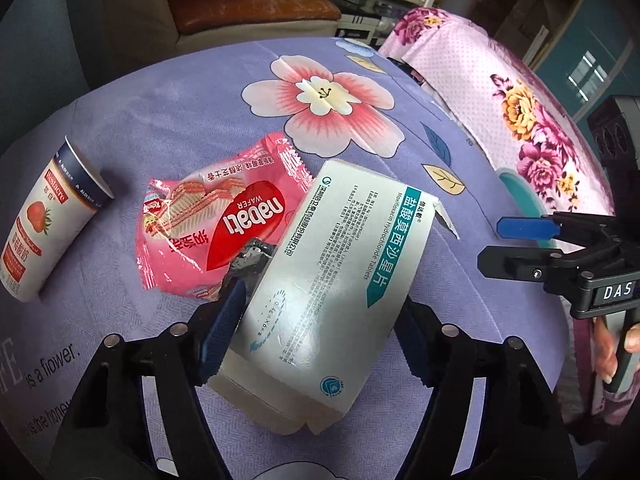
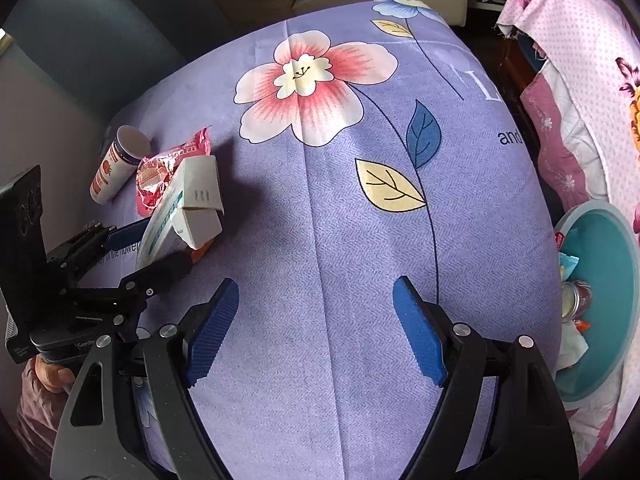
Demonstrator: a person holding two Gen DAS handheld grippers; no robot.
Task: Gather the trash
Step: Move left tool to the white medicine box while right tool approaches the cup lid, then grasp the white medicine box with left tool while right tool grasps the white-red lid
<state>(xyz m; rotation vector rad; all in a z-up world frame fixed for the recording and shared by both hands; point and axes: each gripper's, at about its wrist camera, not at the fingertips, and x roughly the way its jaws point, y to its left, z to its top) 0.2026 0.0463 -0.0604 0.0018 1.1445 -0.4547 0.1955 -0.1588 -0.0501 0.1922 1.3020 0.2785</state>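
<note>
My left gripper (image 1: 320,320) is shut on a white medicine box (image 1: 340,264) with a teal band, held just above the purple flowered cloth (image 1: 168,120). The box also shows in the right wrist view (image 2: 188,200). A pink wafer wrapper (image 1: 224,216) lies beside it on the cloth, partly under the box. A paper yogurt cup (image 1: 44,220) lies on its side at the far left. My right gripper (image 2: 316,328) is open and empty over bare cloth; it also shows at the right edge of the left wrist view (image 1: 516,248).
A teal bin (image 2: 612,264) holding several pieces of trash stands off the cloth's right edge. A pink floral cloth (image 1: 500,92) covers furniture on the right. A sofa with a brown cushion (image 1: 248,8) is behind the table.
</note>
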